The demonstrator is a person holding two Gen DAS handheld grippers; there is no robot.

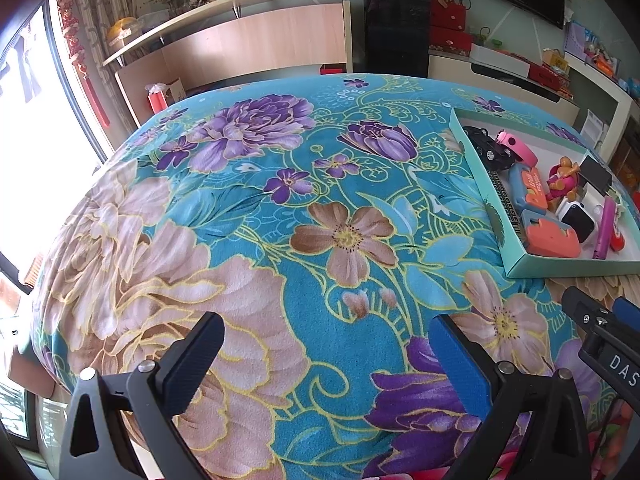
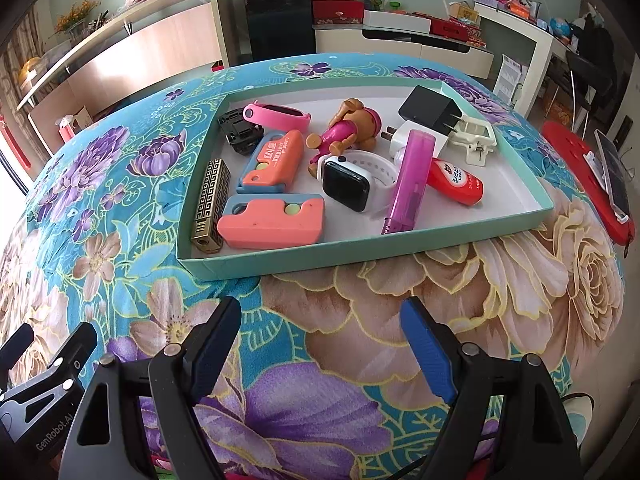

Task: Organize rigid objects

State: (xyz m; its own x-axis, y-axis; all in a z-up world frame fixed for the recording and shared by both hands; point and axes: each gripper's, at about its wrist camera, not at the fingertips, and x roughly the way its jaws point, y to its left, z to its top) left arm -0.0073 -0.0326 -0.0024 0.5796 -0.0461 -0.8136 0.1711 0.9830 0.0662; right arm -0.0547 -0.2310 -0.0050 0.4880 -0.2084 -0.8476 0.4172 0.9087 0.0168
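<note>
Gripper pair: your right gripper [image 2: 320,344] and left gripper [image 1: 326,354] both spread wide, empty, above floral-blanket counter [image 1: 280,200]. Small rigid items all inside shallow mint cardboard tray [image 2: 360,250]; none loose outside. Collecting looks done; tidier arrangement possibly left.

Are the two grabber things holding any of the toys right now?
No, nothing is held. The left gripper and the right gripper are both open over the flowery blanket, and the toys all lie in the green tray.
</note>
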